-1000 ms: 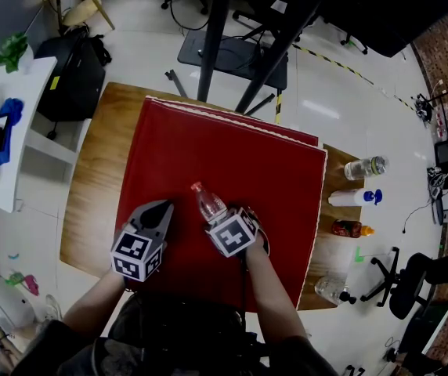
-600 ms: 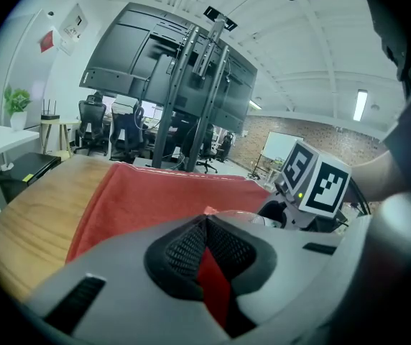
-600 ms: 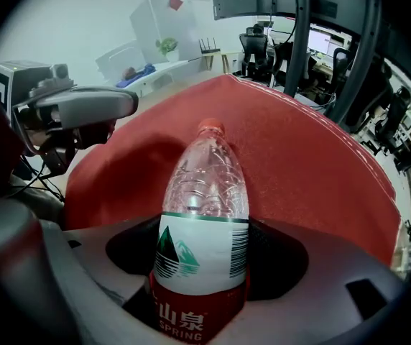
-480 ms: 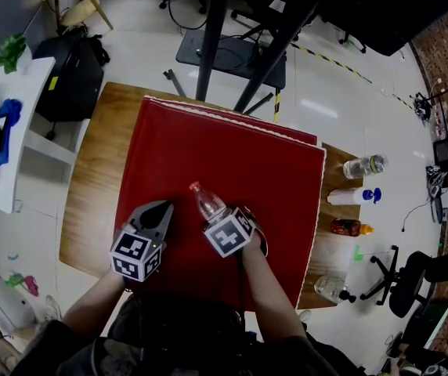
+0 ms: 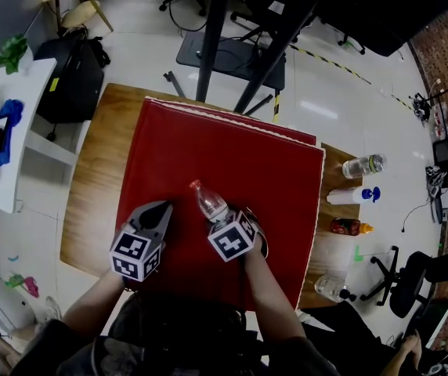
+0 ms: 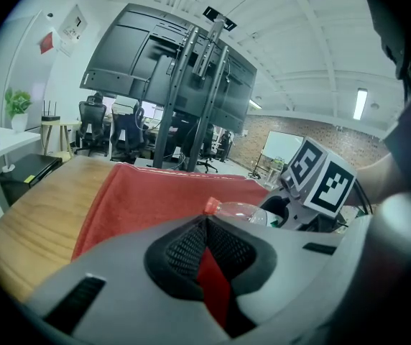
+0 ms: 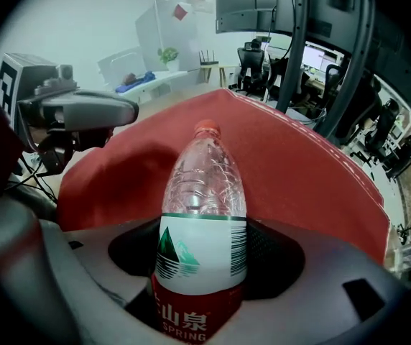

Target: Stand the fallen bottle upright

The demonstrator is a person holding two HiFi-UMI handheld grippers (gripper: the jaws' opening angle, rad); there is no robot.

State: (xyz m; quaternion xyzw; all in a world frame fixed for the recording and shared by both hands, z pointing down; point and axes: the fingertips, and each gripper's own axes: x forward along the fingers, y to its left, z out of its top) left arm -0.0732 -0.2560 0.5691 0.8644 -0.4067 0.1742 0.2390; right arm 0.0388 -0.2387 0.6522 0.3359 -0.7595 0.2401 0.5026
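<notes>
Bottle (image 5: 208,202) lying low on the red cloth (image 5: 232,147), its base end in the right gripper (image 5: 224,224).

Clear plastic with a red cap (image 5: 196,185), the bottle points up and to the left in the head view, near the cloth's front edge – not yet upright. The right gripper's jaws have just been closing, and in its own view the pads sit against both sides of the white-and-red label. The left gripper (image 5: 159,208) hangs just beside it over the cloth, apart from the bottle, with its jaws drawn together to a point and nothing between them. The cloth covers most of a wooden table (image 5: 95,178). Along the table's bare right strip lie a clear bottle (image 5: 363,166), a white bottle with a blue cap (image 5: 353,197) and a dark bottle with an orange cap (image 5: 348,228).
</notes>
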